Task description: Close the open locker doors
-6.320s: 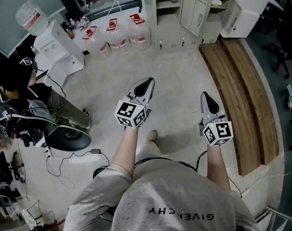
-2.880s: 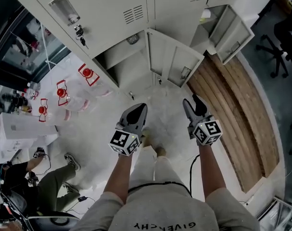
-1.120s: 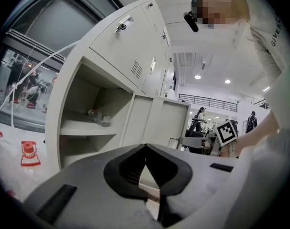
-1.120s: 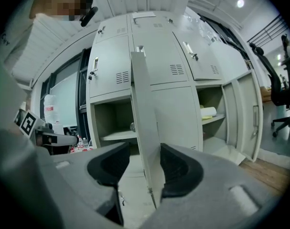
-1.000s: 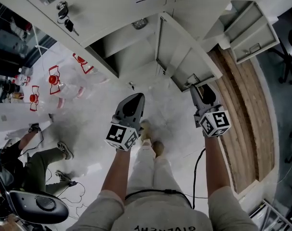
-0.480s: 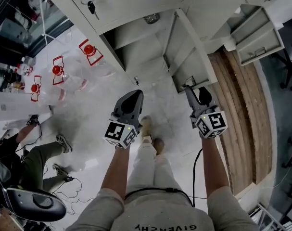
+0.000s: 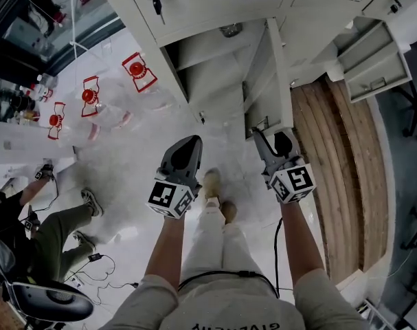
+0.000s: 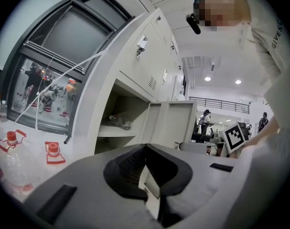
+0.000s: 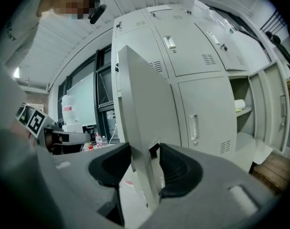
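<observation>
A grey locker bank fills the top of the head view. One low compartment (image 7: pixel 215 74) stands open, its door (image 7: pixel 275 74) swung out towards me, almost edge-on. My right gripper (image 7: pixel 273 135) is at that door's free edge. In the right gripper view the door (image 9: pixel 145 104) runs between the jaws of the right gripper (image 9: pixel 145 152), which stand wide and straddle it. My left gripper (image 7: pixel 192 140) hangs shut and empty, left of the door. The left gripper (image 8: pixel 145 147) faces the open compartment (image 8: pixel 121 123). A second open door (image 7: pixel 373 60) is further right.
Water jugs (image 7: pixel 136 71) with red caps stand on the floor at the left, beside a white dispenser (image 7: pixel 23 143). A raised wooden platform (image 7: pixel 345 170) runs along the right. A seated person (image 7: pixel 50 232) is at the lower left. Keys (image 7: pixel 156 5) hang from an upper door.
My right gripper has come up to the open door's free edge and now has it between its jaws. The door has swung to a narrower angle. The left gripper has barely moved.
</observation>
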Tool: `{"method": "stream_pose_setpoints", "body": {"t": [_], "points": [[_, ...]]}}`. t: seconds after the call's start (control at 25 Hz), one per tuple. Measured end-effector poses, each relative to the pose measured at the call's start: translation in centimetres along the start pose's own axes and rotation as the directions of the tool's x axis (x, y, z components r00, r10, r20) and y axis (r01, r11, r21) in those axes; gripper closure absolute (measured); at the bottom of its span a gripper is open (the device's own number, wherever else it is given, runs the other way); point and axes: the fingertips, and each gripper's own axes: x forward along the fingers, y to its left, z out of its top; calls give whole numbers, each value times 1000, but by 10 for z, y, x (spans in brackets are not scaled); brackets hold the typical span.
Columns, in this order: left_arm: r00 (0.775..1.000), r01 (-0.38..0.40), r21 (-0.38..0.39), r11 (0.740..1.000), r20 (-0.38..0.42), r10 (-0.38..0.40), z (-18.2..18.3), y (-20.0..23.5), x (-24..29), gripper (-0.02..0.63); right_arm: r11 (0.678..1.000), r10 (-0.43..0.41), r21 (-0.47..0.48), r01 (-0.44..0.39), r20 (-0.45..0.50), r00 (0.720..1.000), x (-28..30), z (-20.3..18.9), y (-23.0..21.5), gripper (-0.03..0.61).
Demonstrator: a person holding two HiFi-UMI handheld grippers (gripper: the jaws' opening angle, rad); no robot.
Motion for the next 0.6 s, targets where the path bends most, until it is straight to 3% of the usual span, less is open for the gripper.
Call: {"method": "stream_pose_setpoints", "body": {"t": [0.6], "points": [[997,-81,-8,997,16,81,10,43,-22,615,1000,13,14,-13,2,1000,45,-2,50,367]]}}
